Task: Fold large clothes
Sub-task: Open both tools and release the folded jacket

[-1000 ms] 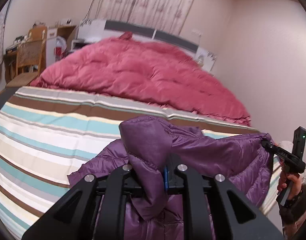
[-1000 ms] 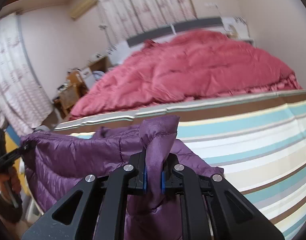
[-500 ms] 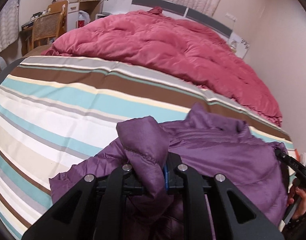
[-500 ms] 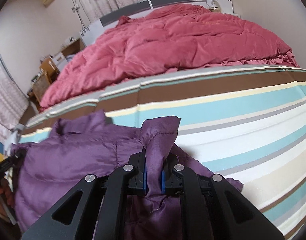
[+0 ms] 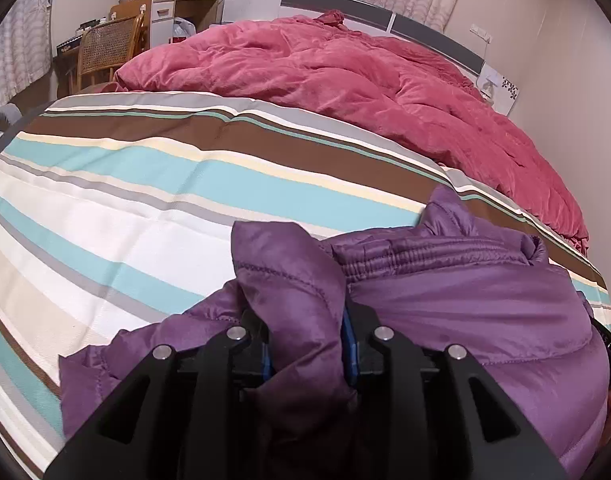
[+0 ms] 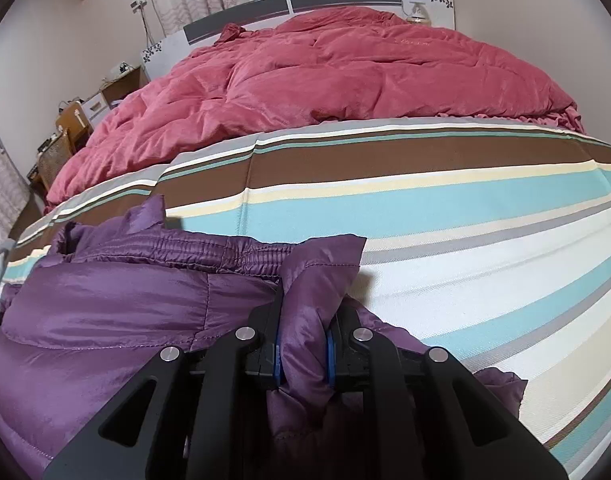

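A purple quilted puffer jacket (image 5: 477,312) lies on the near part of a striped bed cover (image 5: 145,208). My left gripper (image 5: 305,344) is shut on a bunched corner of the jacket, low over the bed. My right gripper (image 6: 303,344) is shut on another bunched corner of the jacket (image 6: 105,312). The jacket spreads between the two grippers, its gathered hem band (image 6: 209,250) facing the far side. The striped cover (image 6: 465,240) is bare beyond the jacket.
A crumpled red duvet (image 5: 345,80) fills the far half of the bed, against the headboard (image 5: 377,16). A wicker chair (image 5: 105,48) and a desk stand at the far left. A wall runs along the right side of the bed.
Both grippers have come down and forward with the jacket. The jacket, held up and stretched a second ago, now rests spread on the striped cover.
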`<control>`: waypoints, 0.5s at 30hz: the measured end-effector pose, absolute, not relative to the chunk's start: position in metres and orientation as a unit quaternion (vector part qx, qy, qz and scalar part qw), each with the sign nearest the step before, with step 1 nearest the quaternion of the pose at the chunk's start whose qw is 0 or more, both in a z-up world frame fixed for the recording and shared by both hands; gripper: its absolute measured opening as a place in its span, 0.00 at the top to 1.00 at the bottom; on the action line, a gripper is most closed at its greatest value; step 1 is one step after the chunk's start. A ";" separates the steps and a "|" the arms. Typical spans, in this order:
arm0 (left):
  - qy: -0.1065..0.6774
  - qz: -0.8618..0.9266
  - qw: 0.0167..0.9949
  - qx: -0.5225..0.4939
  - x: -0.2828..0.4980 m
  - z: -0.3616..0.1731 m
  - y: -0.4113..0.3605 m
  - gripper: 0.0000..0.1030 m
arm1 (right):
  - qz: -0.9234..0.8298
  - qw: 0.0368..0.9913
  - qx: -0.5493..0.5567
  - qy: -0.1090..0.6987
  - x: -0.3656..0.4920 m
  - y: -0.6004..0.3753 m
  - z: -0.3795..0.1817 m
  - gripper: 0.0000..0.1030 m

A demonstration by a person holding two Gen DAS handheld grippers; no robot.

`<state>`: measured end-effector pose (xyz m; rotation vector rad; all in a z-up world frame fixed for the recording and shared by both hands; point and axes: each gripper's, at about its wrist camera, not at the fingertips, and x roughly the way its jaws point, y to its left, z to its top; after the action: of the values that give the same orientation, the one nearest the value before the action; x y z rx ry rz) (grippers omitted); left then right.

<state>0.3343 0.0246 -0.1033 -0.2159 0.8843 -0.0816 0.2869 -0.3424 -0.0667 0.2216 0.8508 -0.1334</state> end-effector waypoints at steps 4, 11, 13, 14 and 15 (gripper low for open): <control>0.423 -0.042 0.898 -0.111 0.334 -0.105 0.027 0.73 | -0.071 0.904 0.099 0.410 0.288 -0.339 -0.068 0.86; 0.419 -0.027 0.900 -0.113 0.327 -0.095 0.031 0.48 | -0.080 0.903 0.095 0.411 0.287 -0.339 -0.065 0.79; 0.395 -0.039 0.908 -0.132 0.313 -0.081 0.038 0.31 | -0.093 0.901 0.099 0.411 0.285 -0.341 -0.063 0.70; 0.384 -0.045 0.912 -0.139 0.306 -0.074 0.039 0.29 | -0.102 0.900 0.102 0.412 0.284 -0.344 -0.063 0.60; 0.372 -0.051 0.916 -0.142 0.296 -0.065 0.039 0.29 | -0.107 0.898 0.109 0.412 0.283 -0.347 -0.061 0.49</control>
<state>0.2959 0.0392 -0.0647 -0.2932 0.7652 -0.1054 0.2833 -0.3474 -0.0610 0.2256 0.8534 -0.2224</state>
